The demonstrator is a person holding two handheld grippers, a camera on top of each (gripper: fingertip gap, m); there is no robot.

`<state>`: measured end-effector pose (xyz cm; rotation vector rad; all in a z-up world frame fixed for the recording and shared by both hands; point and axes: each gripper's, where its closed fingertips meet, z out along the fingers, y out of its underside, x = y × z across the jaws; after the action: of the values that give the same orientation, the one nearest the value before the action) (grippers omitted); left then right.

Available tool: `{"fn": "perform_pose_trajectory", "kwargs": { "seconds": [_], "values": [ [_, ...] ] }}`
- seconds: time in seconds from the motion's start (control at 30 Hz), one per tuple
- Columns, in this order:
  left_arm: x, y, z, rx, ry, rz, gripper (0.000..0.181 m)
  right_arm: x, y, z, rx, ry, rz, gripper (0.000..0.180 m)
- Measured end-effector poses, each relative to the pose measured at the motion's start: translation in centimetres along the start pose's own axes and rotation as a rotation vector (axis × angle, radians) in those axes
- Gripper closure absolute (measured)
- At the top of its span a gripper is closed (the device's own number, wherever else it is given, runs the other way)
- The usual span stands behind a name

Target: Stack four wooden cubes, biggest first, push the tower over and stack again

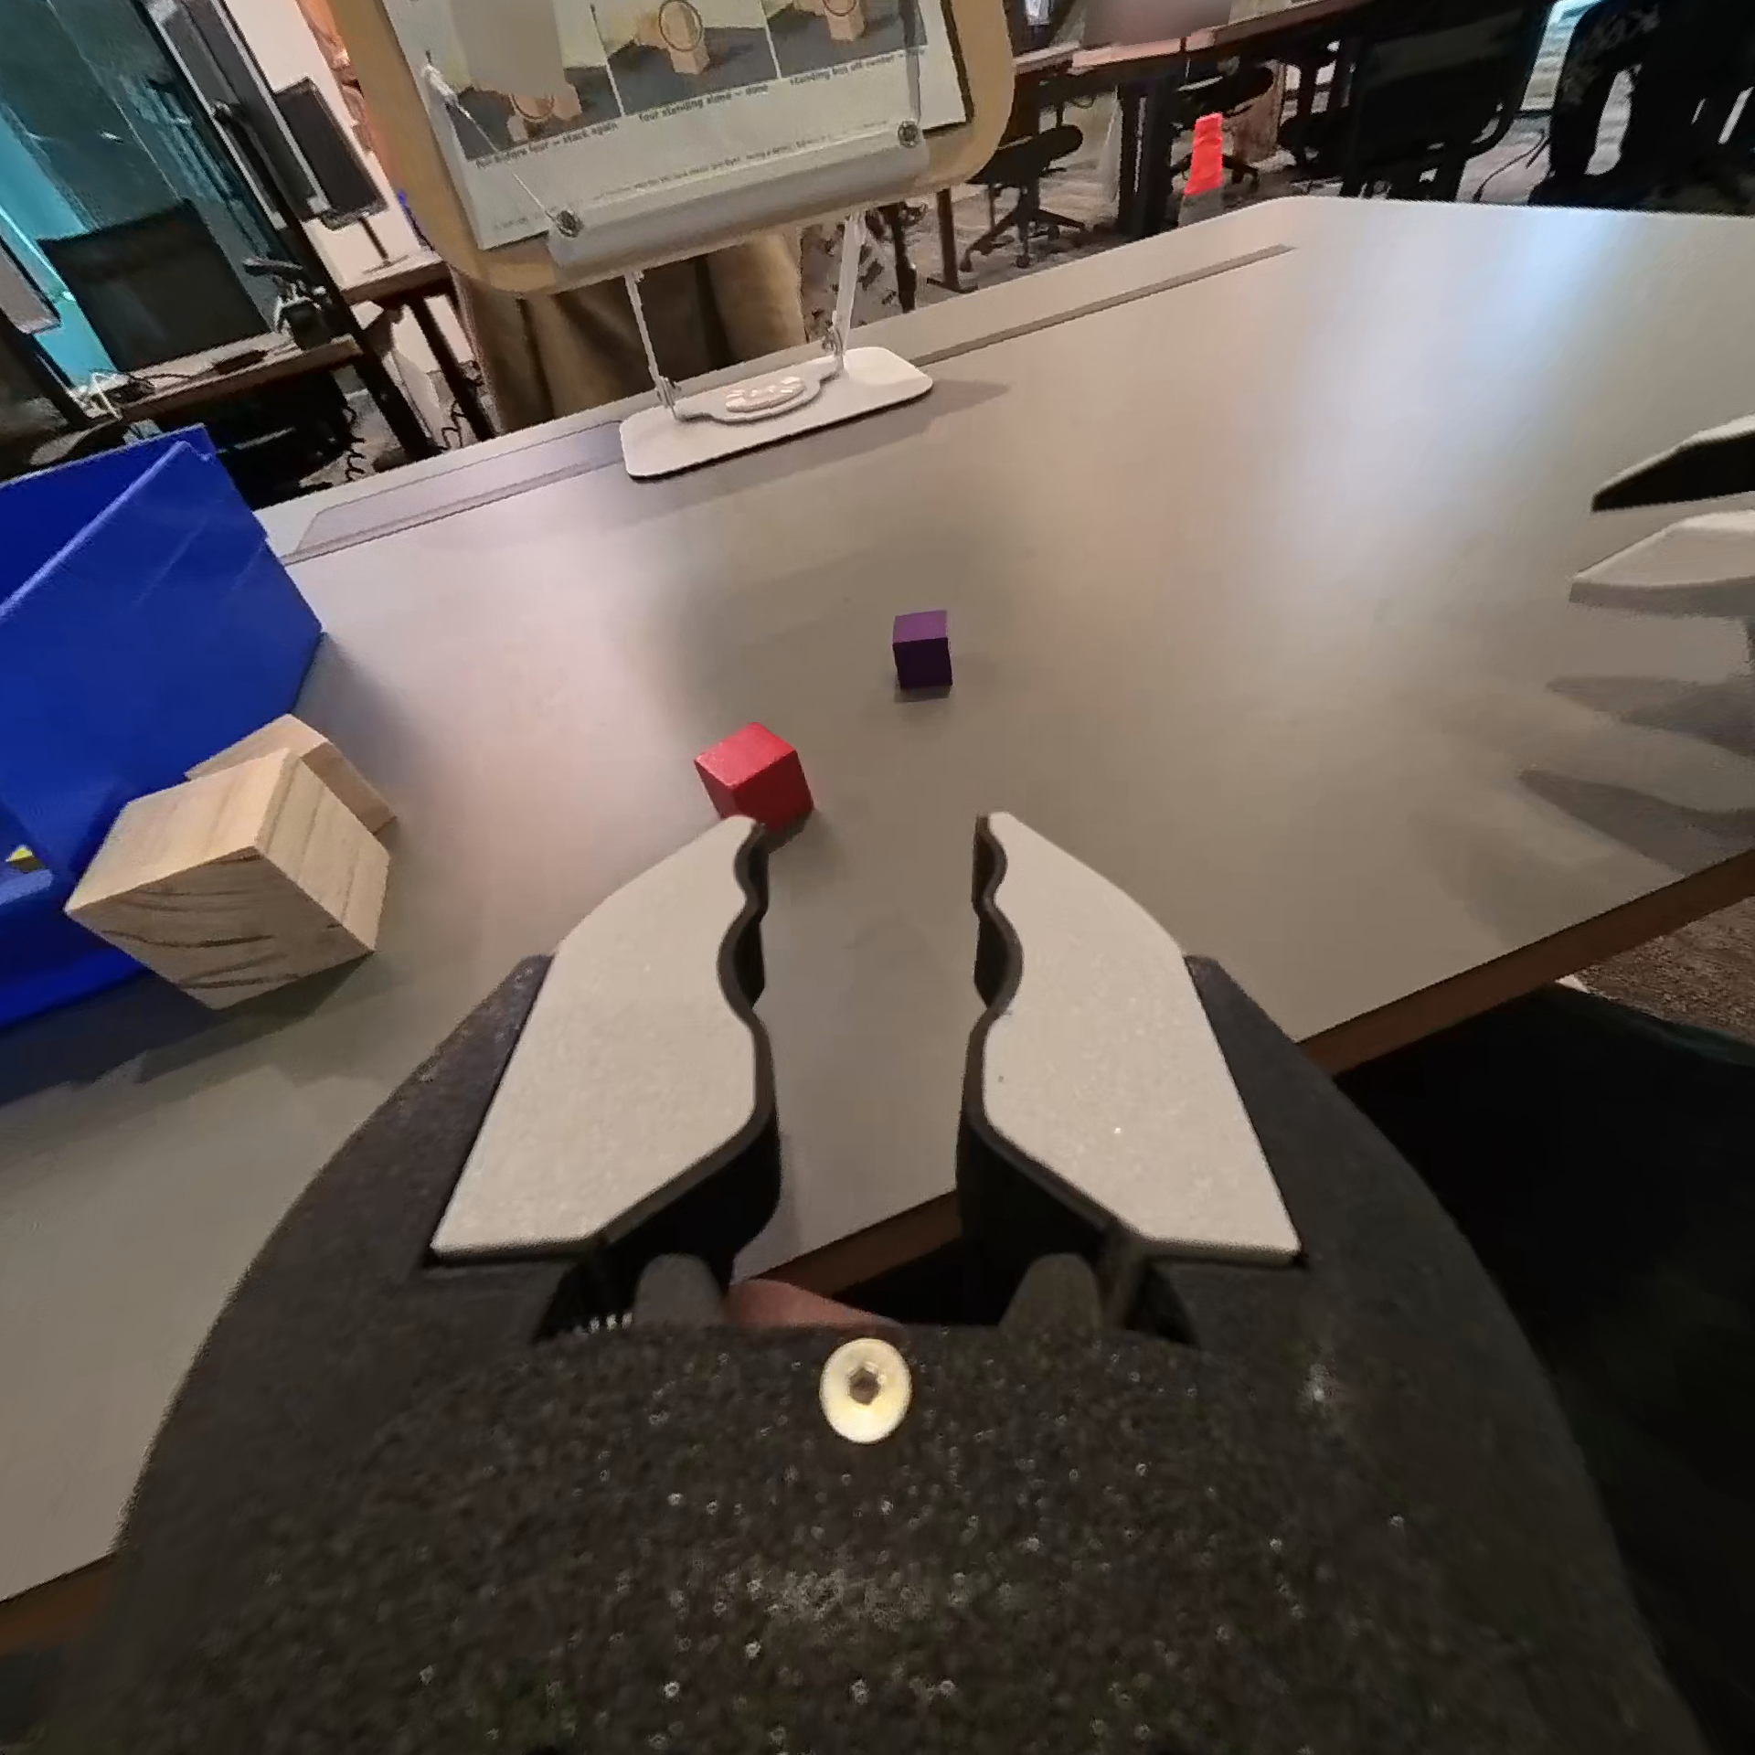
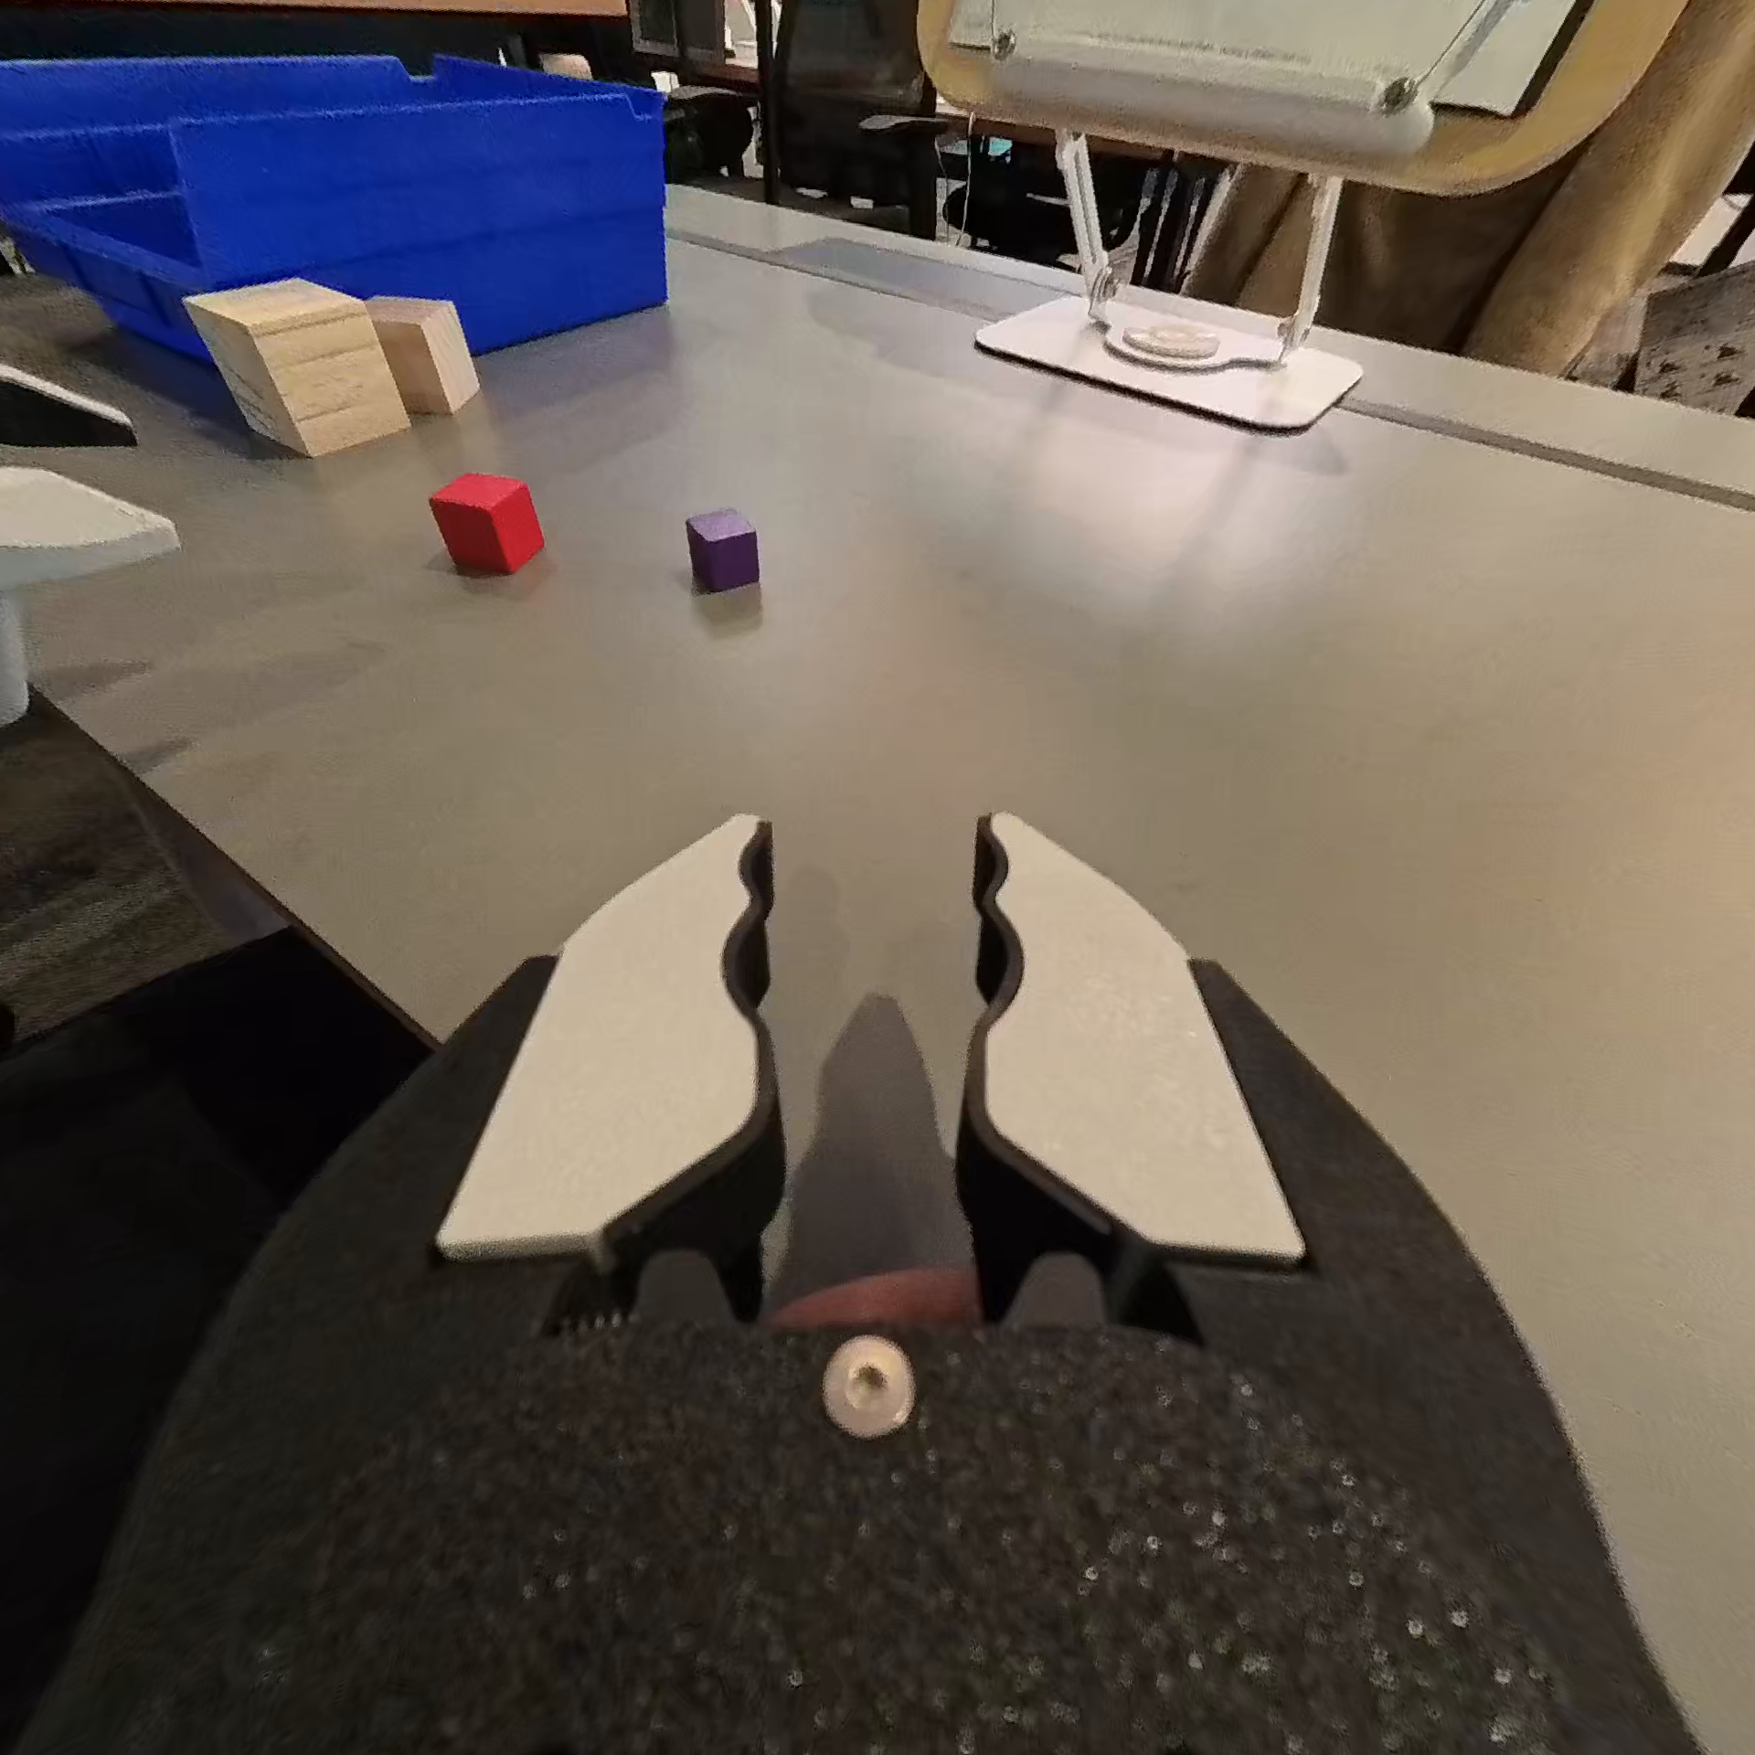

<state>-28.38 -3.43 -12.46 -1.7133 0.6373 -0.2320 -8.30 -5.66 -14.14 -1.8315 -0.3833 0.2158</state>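
Four cubes lie apart on the grey table (image 1: 1235, 570). A big pale wooden cube (image 1: 233, 878) (image 2: 299, 370) sits at the left, with a smaller pale wooden cube (image 1: 313, 764) (image 2: 427, 351) touching it behind. A red cube (image 1: 755, 779) (image 2: 486, 522) lies just beyond my left gripper's left fingertip. A small purple cube (image 1: 921, 648) (image 2: 722, 551) stands farther out. My left gripper (image 1: 869, 836) is open and empty. My right gripper (image 2: 872, 831) is open and empty, well short of the cubes; it also shows at the right edge of the left wrist view (image 1: 1681, 532).
A blue plastic bin (image 1: 123, 627) (image 2: 361, 180) stands at the left behind the wooden cubes. A white stand (image 1: 774, 404) (image 2: 1178, 366) holding an instruction sheet sits at the table's far side. The table's front edge (image 1: 1519, 950) is near.
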Motion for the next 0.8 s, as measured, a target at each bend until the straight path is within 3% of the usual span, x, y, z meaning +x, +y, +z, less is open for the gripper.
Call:
{"fn": "perform_pose_trajectory", "kwargs": {
  "seconds": [0.47,0.57,0.8],
  "values": [
    [-0.8,0.7,0.5,-0.053,0.005,-0.013,0.137,0.0,0.0,-0.1,-0.006,0.003,-0.01,0.14],
    [-5.0,0.1,0.6,-0.09,-0.129,-0.027,0.135,0.0,-0.2,-0.3,-0.003,0.0,-0.001,0.14],
    [-17.2,4.5,4.3,-0.373,-0.288,-0.263,0.093,-1.1,-0.7,-0.5,0.002,-0.018,-0.036,0.142]
  ]
}}
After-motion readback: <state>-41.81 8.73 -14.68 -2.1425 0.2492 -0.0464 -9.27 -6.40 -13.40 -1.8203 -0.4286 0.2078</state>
